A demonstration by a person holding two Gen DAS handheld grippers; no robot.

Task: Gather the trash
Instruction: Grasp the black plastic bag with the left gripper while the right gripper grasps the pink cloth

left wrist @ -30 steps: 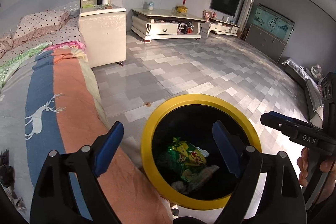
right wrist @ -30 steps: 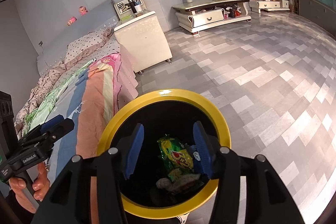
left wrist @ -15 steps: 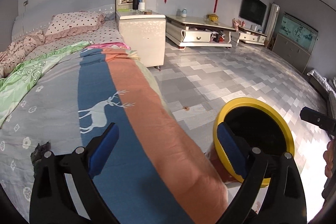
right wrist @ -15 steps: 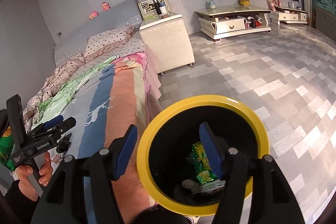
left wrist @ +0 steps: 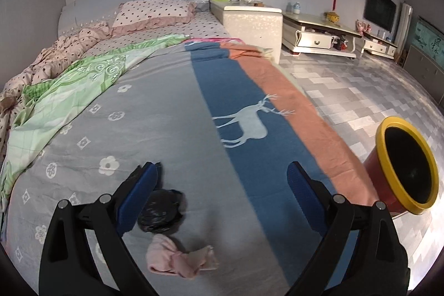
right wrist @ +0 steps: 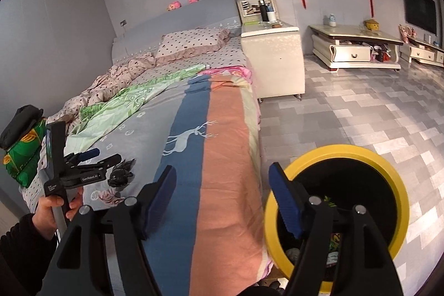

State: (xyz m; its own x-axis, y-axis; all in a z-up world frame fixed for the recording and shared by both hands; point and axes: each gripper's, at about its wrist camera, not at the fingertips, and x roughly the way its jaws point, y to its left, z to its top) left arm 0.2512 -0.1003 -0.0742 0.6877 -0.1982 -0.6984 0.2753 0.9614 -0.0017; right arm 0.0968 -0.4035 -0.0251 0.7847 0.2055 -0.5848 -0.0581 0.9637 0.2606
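Open tiled floor [right wrist: 360, 107] beside bed edge [right wrist: 255, 146]. Yellow-rimmed bin [right wrist: 399, 193] holds wrappers. Left gripper [left wrist: 222, 185] wide, empty over black bag [left wrist: 161, 210]; right gripper [right wrist: 222, 190] opening, empty.

Both views are evenly and fairly brightly lit by soft daylight. Sunlit patches are thrown across the tiled floor [right wrist: 360, 113] at the right, where glare is seen on the glossy tiles. Shadows on the bedspread [left wrist: 166, 115] are kept faint. Strong fisheye bending is seen toward the edges, and black vignetting fills the corners. The yellow bin rim [right wrist: 270, 212] is slightly blurred.
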